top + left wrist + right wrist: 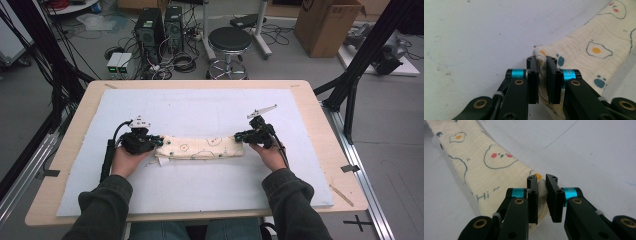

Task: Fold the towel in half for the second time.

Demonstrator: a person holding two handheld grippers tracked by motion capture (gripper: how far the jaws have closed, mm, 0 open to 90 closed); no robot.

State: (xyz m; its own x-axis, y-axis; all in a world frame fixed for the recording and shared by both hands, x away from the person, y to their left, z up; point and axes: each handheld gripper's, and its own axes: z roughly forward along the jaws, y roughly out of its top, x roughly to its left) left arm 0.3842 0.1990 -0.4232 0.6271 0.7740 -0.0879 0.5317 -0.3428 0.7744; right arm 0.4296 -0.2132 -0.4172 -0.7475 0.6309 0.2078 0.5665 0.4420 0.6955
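Left gripper [159,141]: jaws pinched the cloth's [200,148] left end.
Right gripper [239,136]: jaws pinched its right end.
Hands: both low, knuckles near the mat [200,107], forearms entering from below, grippers pointing inward.
Cloth: folded strip lying across the mat between the grippers.

My left gripper [541,80] hides the cloth [584,50] corner it pinches; my right gripper [542,200] covers the other end; the cloth's print is unreadable from above.
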